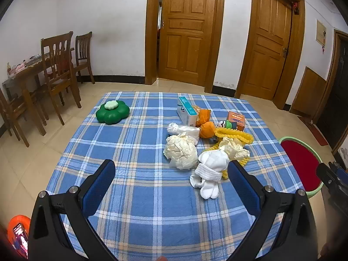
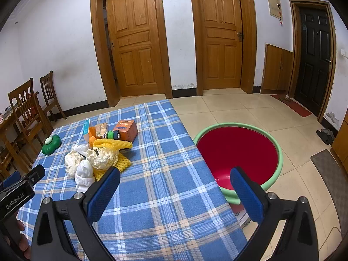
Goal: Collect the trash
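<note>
A pile of trash lies on the blue plaid tablecloth (image 1: 134,187): crumpled cream paper (image 1: 180,151), a rolled white sock (image 1: 209,171), another paper wad (image 1: 233,150), yellow foam netting (image 1: 235,136), orange netting (image 1: 205,122) and small boxes (image 1: 187,109). My left gripper (image 1: 171,169) hovers open over the cloth, its right finger beside the sock, touching nothing. My right gripper (image 2: 175,178) hangs open at the table's right edge, nothing between its fingers. The pile (image 2: 97,156) sits to its left. A red basin with a green rim (image 2: 238,152) stands on the floor to the right.
A green flower-shaped object (image 1: 112,111) sits at the far left of the table. Wooden chairs (image 1: 58,65) and a side table stand by the left wall. An orange bucket (image 1: 18,228) is at the lower left. A grey mat (image 2: 332,178) lies on the tiled floor.
</note>
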{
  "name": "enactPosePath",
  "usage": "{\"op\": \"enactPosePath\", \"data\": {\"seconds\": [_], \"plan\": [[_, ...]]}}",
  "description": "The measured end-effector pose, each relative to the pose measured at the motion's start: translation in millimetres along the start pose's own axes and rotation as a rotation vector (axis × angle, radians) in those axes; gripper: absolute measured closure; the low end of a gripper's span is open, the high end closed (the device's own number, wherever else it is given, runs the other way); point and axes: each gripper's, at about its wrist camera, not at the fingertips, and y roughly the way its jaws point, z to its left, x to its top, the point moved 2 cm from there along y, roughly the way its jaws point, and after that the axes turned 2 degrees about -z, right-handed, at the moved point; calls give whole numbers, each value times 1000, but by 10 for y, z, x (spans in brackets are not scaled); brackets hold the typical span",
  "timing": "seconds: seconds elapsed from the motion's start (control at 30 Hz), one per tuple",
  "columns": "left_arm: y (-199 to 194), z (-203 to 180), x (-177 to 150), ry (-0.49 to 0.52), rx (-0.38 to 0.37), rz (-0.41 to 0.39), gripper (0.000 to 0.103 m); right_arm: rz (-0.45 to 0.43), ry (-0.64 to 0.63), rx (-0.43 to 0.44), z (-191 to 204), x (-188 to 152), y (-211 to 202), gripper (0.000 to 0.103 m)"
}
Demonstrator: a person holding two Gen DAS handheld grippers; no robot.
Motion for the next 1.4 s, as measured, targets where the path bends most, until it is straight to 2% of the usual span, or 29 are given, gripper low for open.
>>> {"op": "enactPosePath", "data": {"seconds": [1.4], "plan": [[11,24,-15,-4,1,2,2,11,-2,-1,49,-27,-17,0]]}}
